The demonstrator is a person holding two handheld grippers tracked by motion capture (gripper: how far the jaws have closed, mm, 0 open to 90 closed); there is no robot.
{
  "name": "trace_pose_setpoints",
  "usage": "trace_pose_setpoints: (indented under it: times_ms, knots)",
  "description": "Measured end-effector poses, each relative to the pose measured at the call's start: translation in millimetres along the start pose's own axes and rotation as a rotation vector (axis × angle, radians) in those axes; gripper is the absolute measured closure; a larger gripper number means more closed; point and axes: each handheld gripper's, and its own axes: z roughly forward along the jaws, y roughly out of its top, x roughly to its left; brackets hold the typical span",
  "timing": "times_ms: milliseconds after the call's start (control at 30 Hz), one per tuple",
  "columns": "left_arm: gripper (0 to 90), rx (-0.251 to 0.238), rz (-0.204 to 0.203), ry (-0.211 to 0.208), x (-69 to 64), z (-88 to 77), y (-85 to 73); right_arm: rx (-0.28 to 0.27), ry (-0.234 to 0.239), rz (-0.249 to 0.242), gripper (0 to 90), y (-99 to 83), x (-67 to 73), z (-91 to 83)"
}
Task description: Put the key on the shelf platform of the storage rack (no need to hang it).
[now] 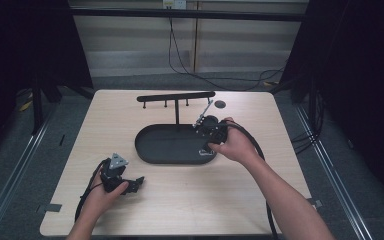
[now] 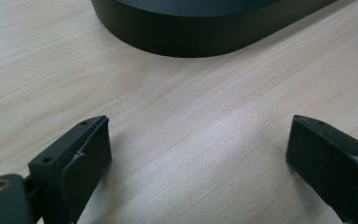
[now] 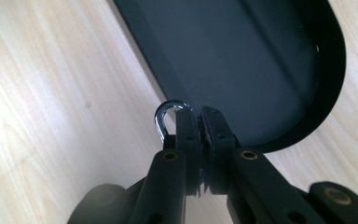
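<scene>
Padlock: its silver shackle curves out beside the right gripper, whose jaws are pressed nearly together, pinching the lock's body between the pads. Little of the lock beyond that shackle can be made out. It hangs over the tray, just above the near rim where black wall meets wood.

From the high view, the tray is a shallow black oval in the middle of the table. Its floor looks bare; nothing can be made out lying in it. The right gripper sits at the tray's right end, held by the right hand, with a cable looping back along the forearm. A thin stand rises just behind the tray, its crossbar carrying short pegs.

The left gripper is in front of the tray's left end and apart from it, low over the wood, in the left hand. Seen from its own camera, the left gripper has its jaws spread wide with plain table between them, and the tray's wall curves across ahead of them.

Open wood runs in front of the tray to the table's near edge, and on both sides out to the left and right edges. Behind the tray, the strip past the stand is narrower.
</scene>
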Motion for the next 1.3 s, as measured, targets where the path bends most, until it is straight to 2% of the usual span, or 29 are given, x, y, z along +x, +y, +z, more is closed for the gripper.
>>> trace_pose_setpoints:
  times_ms: [400,633,867,1300]
  knots:
    - [6.3,0.001,0.005,-0.004,-0.1,0.0,0.0,-0.007,-0.029,0.011,87.0,7.8,-7.6,11.0]
    - [6.3,0.005,0.009,-0.008,-0.1,-0.5,0.1,-0.021,-0.037,0.042,87.0,10.3,-12.5,18.6]
    - [6.1,0.005,0.011,-0.01,-0.1,-0.4,0.0,-0.016,-0.053,0.04,87.0,12.3,-14.4,27.4]
    - [6.1,0.012,0.019,-0.01,0.4,-0.9,0.2,-0.036,-0.063,0.086,86.8,14.5,-20.3,37.2]
